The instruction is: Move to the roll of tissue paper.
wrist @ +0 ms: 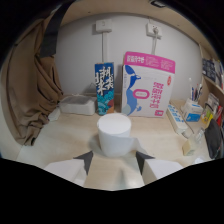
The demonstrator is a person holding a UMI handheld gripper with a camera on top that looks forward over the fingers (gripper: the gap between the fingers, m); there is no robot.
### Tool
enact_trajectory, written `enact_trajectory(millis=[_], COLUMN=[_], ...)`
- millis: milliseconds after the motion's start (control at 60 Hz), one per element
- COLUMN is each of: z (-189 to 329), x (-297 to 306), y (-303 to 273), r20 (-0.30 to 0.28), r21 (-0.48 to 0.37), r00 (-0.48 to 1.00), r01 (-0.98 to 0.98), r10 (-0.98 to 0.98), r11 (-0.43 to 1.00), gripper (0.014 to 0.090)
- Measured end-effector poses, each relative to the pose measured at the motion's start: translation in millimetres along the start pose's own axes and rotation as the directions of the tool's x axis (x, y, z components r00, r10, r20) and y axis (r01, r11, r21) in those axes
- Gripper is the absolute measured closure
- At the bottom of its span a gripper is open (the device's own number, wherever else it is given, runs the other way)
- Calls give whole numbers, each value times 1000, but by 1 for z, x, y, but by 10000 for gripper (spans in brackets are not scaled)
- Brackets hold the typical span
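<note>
Tissue roll (pixel 114 133), base behind hand-held gripper (pixel 115 161)

Bare pale wooden tabletop (pixel 60 135) lies open left and right of the white tissue roll (pixel 114 133); a blue carton (pixel 104 88) and pink-white box (pixel 147 85) block the far side.
</note>
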Motion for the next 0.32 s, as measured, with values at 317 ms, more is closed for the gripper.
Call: enact_trajectory(millis=[317], z=[3], x=[-2], y=[1], r20=[1], r21=[-5], r00=[1000], r01=[-14], r10=[14], r11=[1000], gripper=[179])
